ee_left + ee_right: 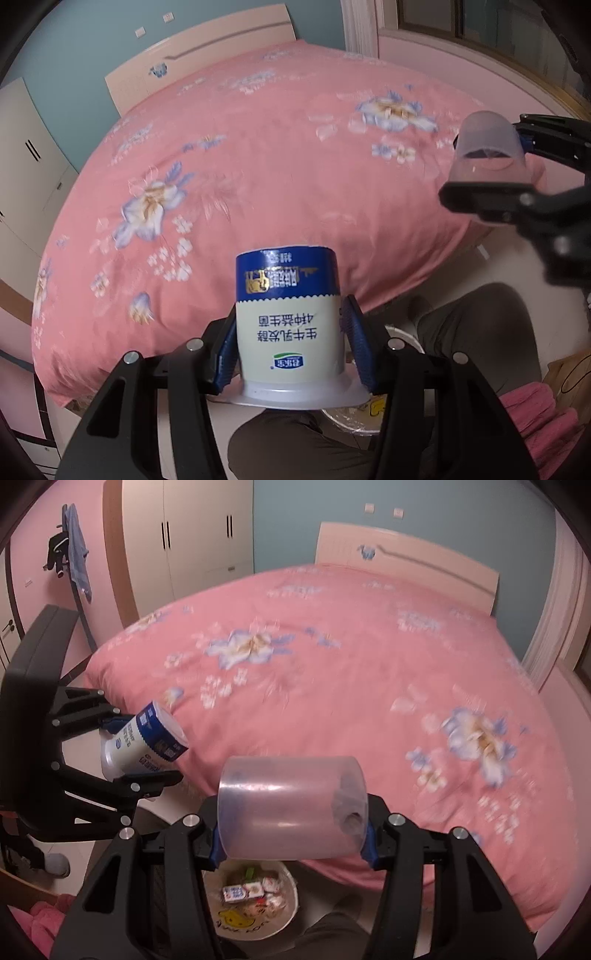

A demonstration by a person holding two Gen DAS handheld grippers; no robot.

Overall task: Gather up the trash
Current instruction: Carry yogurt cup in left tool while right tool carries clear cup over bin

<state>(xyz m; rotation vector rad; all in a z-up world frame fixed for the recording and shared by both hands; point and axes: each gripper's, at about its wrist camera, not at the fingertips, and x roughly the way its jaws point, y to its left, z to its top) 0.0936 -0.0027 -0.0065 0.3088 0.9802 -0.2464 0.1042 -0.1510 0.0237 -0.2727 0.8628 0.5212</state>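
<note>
Left gripper (291, 343) is clamped on a yogurt cup (288, 317), its blue pads (360, 350) pressing the paper-wrapped wall from either side. The cup is held upside down in the left wrist view, rim flange nearest the camera and closed base pointing away, so the print reads inverted; gripping the straight wall above the flange probably keeps the cup from slipping out. Right gripper (291, 843) is likewise closed on a clear plastic cup (291, 808), which lies crosswise between the jaws with its axis running from finger to finger. One pad bears near the rim, the other at the base, where a small dark residue shows through the wall.

Both pieces of trash are carried in the air over the foot of the bed (369, 664), clear of the pink floral cover. Below them, on the floor, stands a round trash bin (291, 915) with a bag liner and a yellow cartoon print on its side; it already contains several small cartons (247, 890). The clear cup hangs almost directly above the bin's opening, while the yogurt cup sits off to the left. Both grippers point steeply downward, a pose that suits release into the bin. The person's trouser leg (476, 332) stands just beside the bin.
</note>
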